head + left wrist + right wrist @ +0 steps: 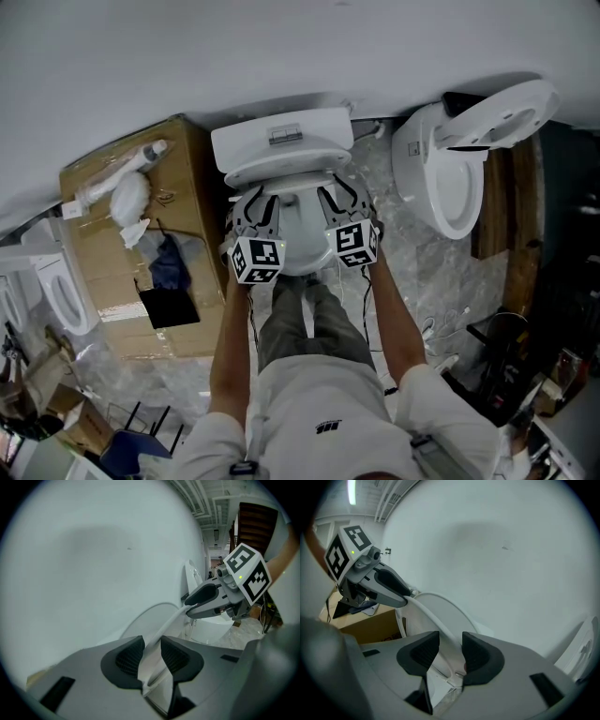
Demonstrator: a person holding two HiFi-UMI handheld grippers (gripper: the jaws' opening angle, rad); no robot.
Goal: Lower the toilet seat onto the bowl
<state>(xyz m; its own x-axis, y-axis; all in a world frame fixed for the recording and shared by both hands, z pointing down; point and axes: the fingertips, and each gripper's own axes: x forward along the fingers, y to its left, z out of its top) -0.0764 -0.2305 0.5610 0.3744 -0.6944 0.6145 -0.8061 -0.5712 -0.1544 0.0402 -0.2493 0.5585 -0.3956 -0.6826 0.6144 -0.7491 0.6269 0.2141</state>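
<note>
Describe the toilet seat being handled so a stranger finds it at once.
Against the white wall, between a cardboard box and a second toilet, stands the middle toilet. Its toilet seat is the thin white ring raised off the bowl, the only one clamped at both sides by the left gripper and right gripper.

A cardboard box (112,281) is sitting at nine o'clock on the marble floor (412,272), carrying white wrapped bundles (129,195), a dark blue cloth (169,267) and a flat black piece (169,307). A second toilet (450,187) is standing at two o'clock, its lid tilting upward.
</note>
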